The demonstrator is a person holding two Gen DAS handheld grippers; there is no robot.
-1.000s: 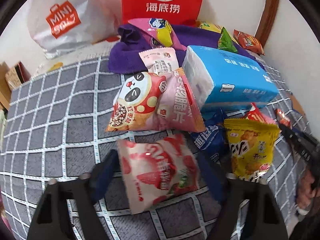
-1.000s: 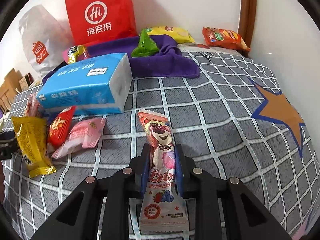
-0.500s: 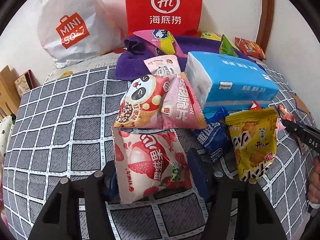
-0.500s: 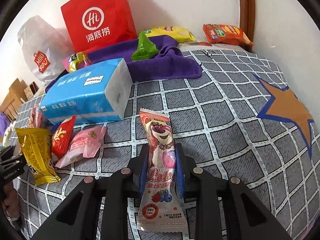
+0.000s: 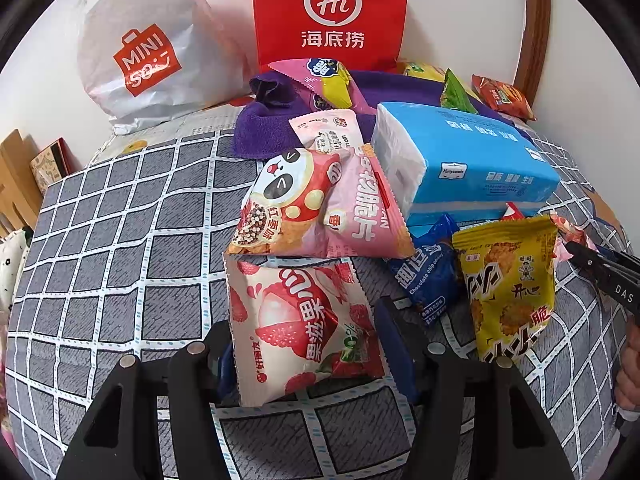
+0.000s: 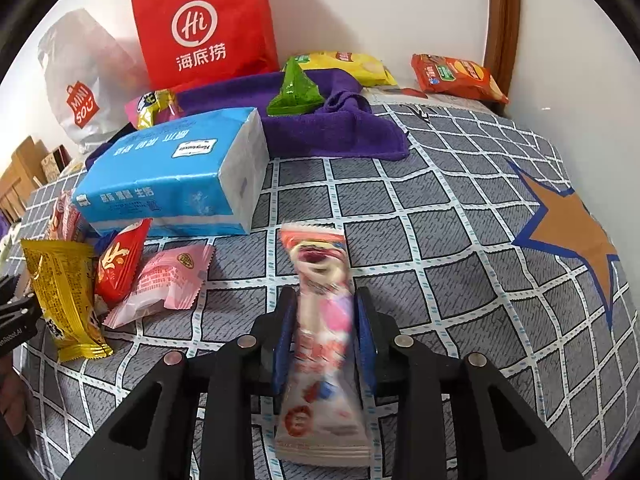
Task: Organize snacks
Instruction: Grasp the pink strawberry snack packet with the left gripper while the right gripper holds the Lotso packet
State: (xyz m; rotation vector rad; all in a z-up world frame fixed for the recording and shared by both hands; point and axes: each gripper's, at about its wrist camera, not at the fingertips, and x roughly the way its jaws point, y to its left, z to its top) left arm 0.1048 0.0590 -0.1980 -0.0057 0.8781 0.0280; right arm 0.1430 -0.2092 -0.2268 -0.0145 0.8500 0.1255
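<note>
Left gripper [image 5: 304,344] is about half spread, its blue pads pressed against both sides of a lychee jelly packet [image 5: 300,328], white with red fruit print, lying flat on the grey checked bedcover [image 5: 120,248] at the gripper's six o'clock. The packet's top edge tucks under a pink panda snack bag [image 5: 320,204] at twelve o'clock. Over on the other side, the right gripper [image 6: 324,332] is narrow and its jaws are opening; a long pink bear wafer packet [image 6: 320,320] sits between the pads, badly blurred, so whether the pads touch it cannot be told. The packet points toward twelve o'clock, its tail hanging toward the camera. Around it: a blue tissue pack [image 6: 176,176] at ten o'clock, a red sachet [image 6: 120,264], a pink wrapped cake [image 6: 160,284] and a yellow snack bag [image 6: 64,292] at nine o'clock. A purple towel [image 6: 340,132] lies at twelve with a green triangular packet [image 6: 296,92] on it; behind stand a red Haidilao bag [image 6: 204,28] and a white Miniso bag [image 6: 84,84]. From the left view a dark blue chocolate cookie pack [image 5: 432,276] lies at two o'clock
</note>
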